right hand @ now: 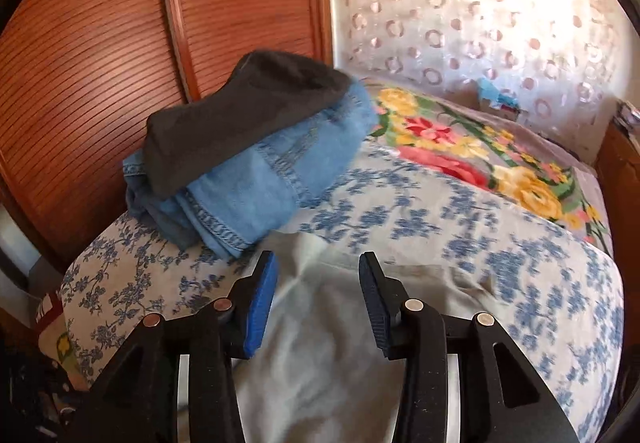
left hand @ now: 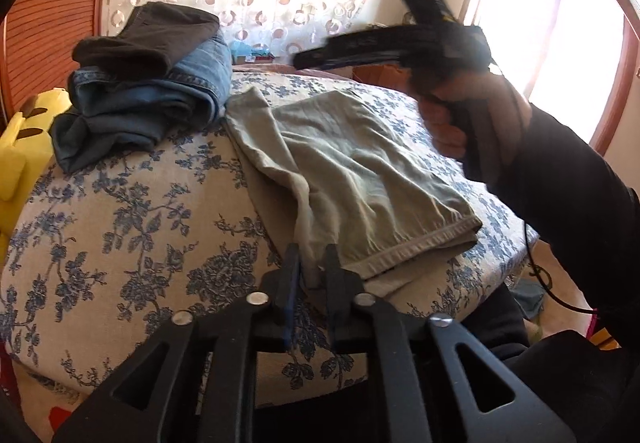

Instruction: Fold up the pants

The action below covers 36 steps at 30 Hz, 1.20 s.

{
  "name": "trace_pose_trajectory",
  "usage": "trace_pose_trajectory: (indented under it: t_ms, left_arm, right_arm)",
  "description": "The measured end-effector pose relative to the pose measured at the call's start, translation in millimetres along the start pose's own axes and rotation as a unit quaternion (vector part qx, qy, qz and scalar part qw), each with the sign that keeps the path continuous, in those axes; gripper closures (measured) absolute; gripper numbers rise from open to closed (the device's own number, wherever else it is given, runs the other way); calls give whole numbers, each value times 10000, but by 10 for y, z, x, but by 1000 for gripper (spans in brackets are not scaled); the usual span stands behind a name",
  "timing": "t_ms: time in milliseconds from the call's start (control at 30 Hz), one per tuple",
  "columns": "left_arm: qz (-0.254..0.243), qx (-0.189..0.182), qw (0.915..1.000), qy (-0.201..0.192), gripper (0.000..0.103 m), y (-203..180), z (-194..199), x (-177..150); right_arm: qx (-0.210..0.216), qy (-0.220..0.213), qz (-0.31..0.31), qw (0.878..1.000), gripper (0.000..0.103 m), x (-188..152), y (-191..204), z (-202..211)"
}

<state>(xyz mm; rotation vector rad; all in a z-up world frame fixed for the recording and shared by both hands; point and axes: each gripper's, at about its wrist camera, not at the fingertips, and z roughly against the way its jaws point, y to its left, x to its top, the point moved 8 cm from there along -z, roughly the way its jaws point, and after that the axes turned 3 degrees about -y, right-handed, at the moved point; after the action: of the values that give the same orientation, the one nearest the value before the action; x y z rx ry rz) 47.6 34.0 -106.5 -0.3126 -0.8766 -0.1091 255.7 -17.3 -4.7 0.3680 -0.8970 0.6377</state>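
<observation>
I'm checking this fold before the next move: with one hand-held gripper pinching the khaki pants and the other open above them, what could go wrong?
1. The left hand-held gripper pinches only a ridge of the khaki pants; a pull could drag the whole fold askew.
2. The right hand-held gripper is open and empty, so the far side lies free and may bunch.
3. The stack of folded clothes touches the pants' far corner; sliding the pants might topple it.

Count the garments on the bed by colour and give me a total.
Khaki cotton pants, laid flat: 1
Light blue denim jeans, in the pile: 1
Dark charcoal garment, top of the pile: 1
Dark grey-blue garment, bottom of the pile: 1
Total: 4
</observation>
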Motion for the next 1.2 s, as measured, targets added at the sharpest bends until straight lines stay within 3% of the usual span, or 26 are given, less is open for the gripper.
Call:
trace_pose_trajectory:
  t_ms: [67, 133, 200, 333, 567, 733, 867, 1200]
  left_arm:
    - [-10, 66, 10000, -30, 86, 22, 26, 7]
    - [-31, 145, 9999, -53, 74, 44, 50, 20]
    - [-35, 236, 9997, -81, 71, 94, 63, 60]
    - [-54, 330, 9994, -89, 55, 151, 28, 116]
    - [-195, 375, 9991, 68, 54, 145, -185, 220]
    - [-293, 292, 9989, 217, 53, 100, -344, 267]
    - [-294, 271, 9991, 172, 26, 95, -403, 319]
    - [-308, 352, 9989, 91, 25, 190, -518, 547]
  right_arm:
    - [-47, -14, -103, 9999, 59, -92, -72, 118]
    - [-125, -22, -170, 9998, 59, -214, -110, 248]
    - [-237, -9, -252, 9994, 59, -356, -186, 347]
    - [-421, 34, -417, 9982, 59, -666, -270, 523]
    - [-653, 67, -603, 9960, 59, -1020, -294, 742]
    - [-681, 82, -736, 9949, 59, -1060, -408, 757]
    - [-717, 86, -790, 9943, 59, -989, -515, 712]
    - [-709, 153, -921, 9931, 59, -788, -708, 442]
